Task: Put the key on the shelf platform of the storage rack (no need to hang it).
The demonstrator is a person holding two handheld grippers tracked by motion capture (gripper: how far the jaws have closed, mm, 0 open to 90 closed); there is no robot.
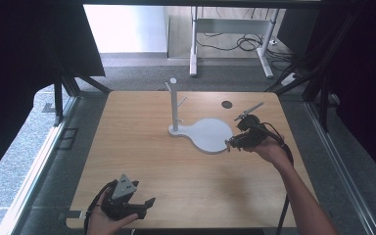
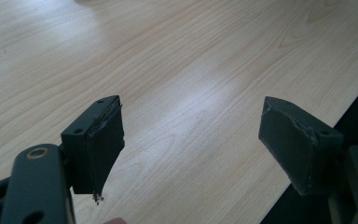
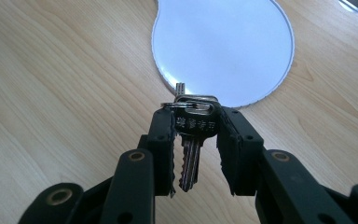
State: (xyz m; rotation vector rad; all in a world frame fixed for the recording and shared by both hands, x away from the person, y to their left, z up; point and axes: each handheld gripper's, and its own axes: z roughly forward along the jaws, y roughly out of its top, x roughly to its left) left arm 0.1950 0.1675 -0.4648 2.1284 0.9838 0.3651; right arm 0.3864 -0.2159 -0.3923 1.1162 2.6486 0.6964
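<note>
Right claw (image 3: 196, 140) clamps the key (image 3: 192, 140) by its head, low centre of frame, just short of the white stand base (image 3: 223, 42). Left claw (image 2: 191, 144) gapes wide over bare worktop (image 2: 168, 56). We judge the narrow grip may let the key twist or slip while hooking.

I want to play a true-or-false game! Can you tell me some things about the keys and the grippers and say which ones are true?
1. The right gripper is shut on the keys. True.
2. The left gripper holds a spoon. False: its jaws stand open with nothing between them.
3. The white stand lies tipped over. False: it stands upright on its base.
4. The table is wooden. True.
</note>
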